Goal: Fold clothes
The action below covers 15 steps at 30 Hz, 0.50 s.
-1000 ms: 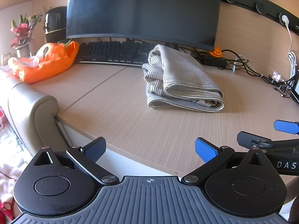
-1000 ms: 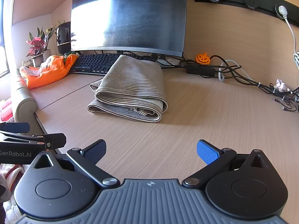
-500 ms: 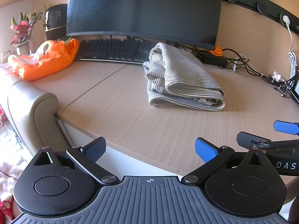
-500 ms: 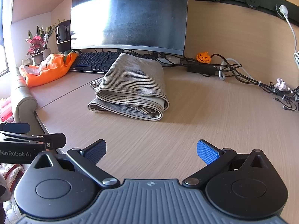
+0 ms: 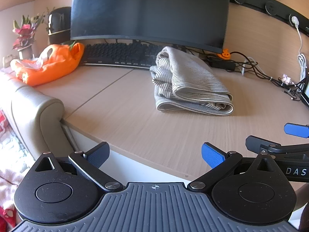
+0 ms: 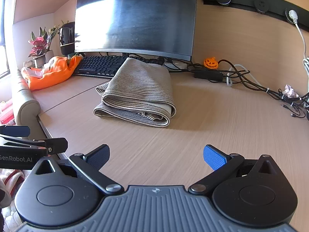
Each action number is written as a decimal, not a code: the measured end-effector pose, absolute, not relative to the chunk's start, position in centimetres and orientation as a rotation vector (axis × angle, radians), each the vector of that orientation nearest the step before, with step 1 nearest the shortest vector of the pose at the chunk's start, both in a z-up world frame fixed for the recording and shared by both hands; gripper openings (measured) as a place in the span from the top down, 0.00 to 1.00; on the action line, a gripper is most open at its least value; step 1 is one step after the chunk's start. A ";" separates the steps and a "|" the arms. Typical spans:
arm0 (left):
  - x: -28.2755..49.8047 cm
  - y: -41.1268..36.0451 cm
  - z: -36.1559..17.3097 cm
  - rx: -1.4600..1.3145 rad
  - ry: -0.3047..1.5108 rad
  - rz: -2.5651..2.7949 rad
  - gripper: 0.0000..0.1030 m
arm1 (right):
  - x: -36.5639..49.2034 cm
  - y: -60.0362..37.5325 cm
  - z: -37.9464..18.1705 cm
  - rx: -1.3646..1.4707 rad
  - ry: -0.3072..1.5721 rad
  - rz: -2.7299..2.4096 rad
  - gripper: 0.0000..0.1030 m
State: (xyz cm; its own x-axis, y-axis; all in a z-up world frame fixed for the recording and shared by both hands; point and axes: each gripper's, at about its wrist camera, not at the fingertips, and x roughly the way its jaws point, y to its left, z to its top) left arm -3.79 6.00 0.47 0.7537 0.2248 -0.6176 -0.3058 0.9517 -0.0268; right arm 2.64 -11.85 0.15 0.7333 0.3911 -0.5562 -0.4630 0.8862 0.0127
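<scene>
The far end of the striped garment (image 5: 190, 81) runs up against the keyboard (image 5: 119, 55), so where it stops under the monitor (image 5: 148, 13) is hard to make out. The monitor's top is cut off in both views. The tangle of cables (image 6: 245, 77) at the right trails off past the frame edge, and a crumpled scrap among them is too small to identify.

The left wrist view shows the garment's bunched, looser left side, where layers stick out unevenly. The right wrist view shows instead its smooth top and the rolled front edge (image 6: 152, 117) with inner folds peeking out. That view also catches glare on the screen and the small pumpkin figure (image 6: 211, 63) more plainly.

The garment is grey with thin dark stripes, folded into a thick bundle, lying on the desk (image 6: 212, 119) in front of the monitor. An orange cloth (image 5: 48, 65) sits well apart to the left, by the flowers (image 6: 38, 44).

The left gripper (image 5: 154, 153) and right gripper (image 6: 156, 155) both hover near the desk's front edge with fingers spread wide, holding nothing, well short of the garment.
</scene>
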 end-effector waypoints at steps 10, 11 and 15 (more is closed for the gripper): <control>-3.7 5.7 0.5 -0.120 0.659 0.286 0.00 | 2.9 -12.2 0.2 -0.122 0.581 0.464 0.00; -3.7 5.7 0.5 -0.120 0.659 0.286 0.00 | 2.9 -12.2 0.2 -0.122 0.581 0.464 0.00; -3.7 5.6 0.5 -0.125 0.661 0.286 0.00 | 3.0 -12.2 0.2 -0.125 0.582 0.465 0.00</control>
State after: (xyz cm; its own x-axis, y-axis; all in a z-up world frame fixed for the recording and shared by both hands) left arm -3.67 5.63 0.48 0.7520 0.2213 -0.6209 -0.3003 0.9535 -0.0239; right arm 3.01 -12.19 0.18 0.7356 0.3870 -0.5560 -0.4565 0.8896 0.0153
